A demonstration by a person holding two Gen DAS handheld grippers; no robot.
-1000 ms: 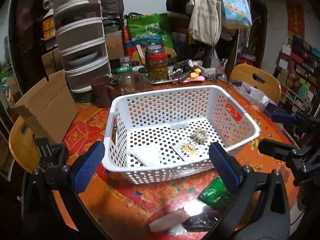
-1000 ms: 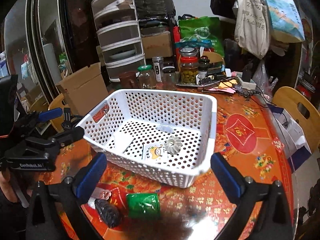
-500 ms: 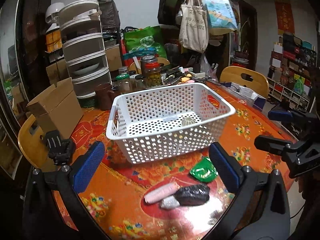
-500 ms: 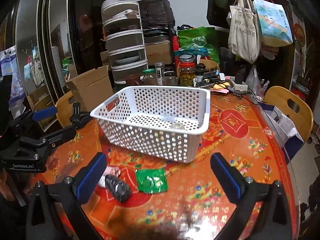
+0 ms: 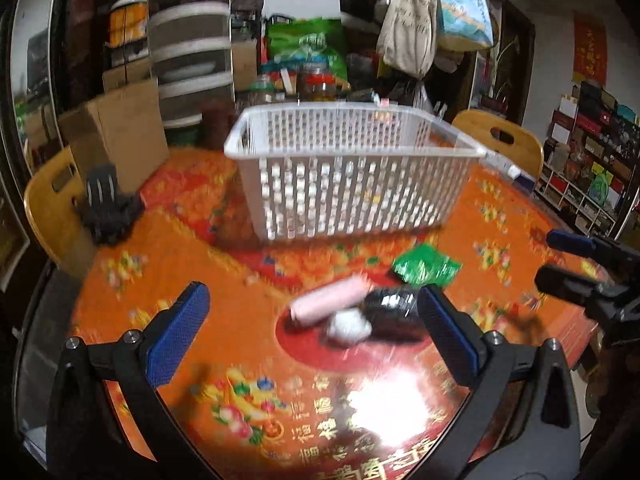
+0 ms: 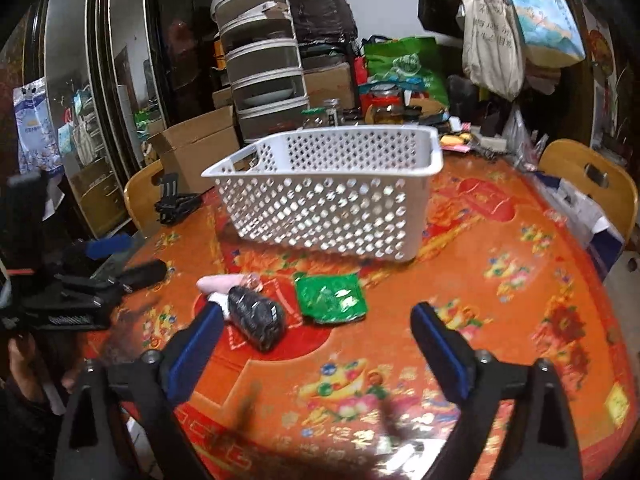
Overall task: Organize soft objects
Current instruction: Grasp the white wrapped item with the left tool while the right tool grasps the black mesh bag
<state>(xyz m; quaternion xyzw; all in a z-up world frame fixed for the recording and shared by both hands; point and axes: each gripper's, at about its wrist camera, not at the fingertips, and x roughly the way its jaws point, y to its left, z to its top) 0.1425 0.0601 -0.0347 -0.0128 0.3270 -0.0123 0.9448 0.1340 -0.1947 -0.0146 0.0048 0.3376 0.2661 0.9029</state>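
A white perforated basket (image 5: 352,168) (image 6: 332,196) stands on the orange patterned table. In front of it lie a pink roll (image 5: 328,300) (image 6: 224,282), a small white wad (image 5: 348,326), a black wrapped bundle (image 5: 394,308) (image 6: 258,314) and a green foil packet (image 5: 426,268) (image 6: 330,298). My left gripper (image 5: 312,336) is open just short of the pink roll, nothing between its fingers. My right gripper (image 6: 316,340) hovers near the black bundle and green packet; its jaws are closing, still wide, with nothing held.
Jars (image 6: 384,106), a stack of drawers (image 6: 264,76) and a cardboard box (image 5: 120,132) crowd the far side of the table. Wooden chairs (image 6: 592,176) stand around it. Tote bags (image 5: 408,32) hang behind. A black clamp (image 5: 108,204) sits at the table's left.
Both grippers have pulled back from over the basket and sunk toward the table, so the loose items now lie just ahead. The right jaws have narrowed slightly.
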